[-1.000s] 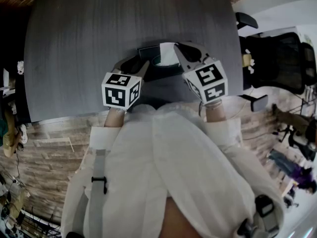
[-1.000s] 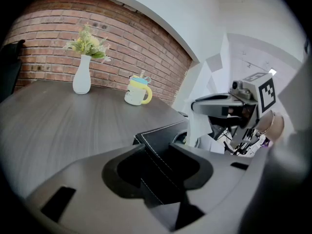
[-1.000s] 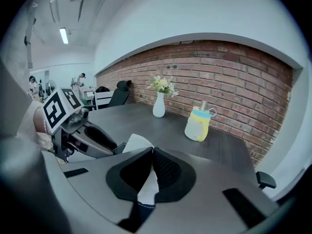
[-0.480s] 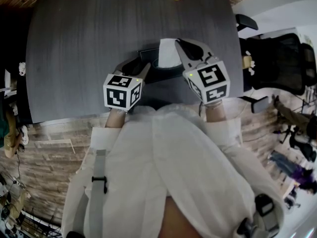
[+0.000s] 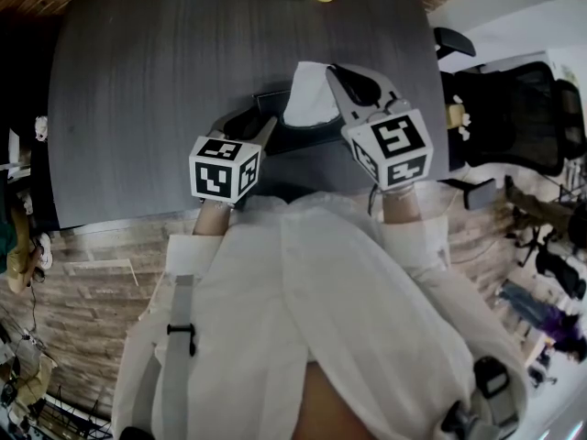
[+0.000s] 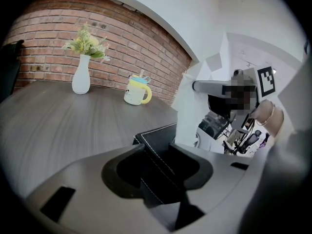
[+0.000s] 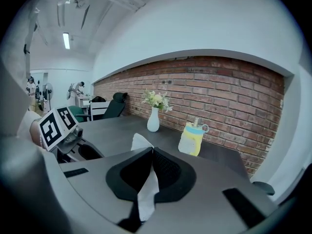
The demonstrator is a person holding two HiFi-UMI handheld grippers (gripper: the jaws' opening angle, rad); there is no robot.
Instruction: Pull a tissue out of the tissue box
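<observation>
Jaws clenched, right gripper [image 7: 148, 152] on upright tissue [image 5: 310, 94], left gripper [image 6: 156, 149] on tissue box [image 6: 154, 133]

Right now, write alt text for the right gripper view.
The right gripper is shut on a white tissue over a dark table. Beyond stand a white vase of flowers and a yellow cup against a brick wall.

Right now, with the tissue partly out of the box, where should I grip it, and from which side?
Grip the tissue near its free top edge, from the right, jaws across the thin sheet: it stands upright above the tissue box, so a flat pinch suits. The right tool holds it that way now; the left tool clamps the box's corner.
</observation>
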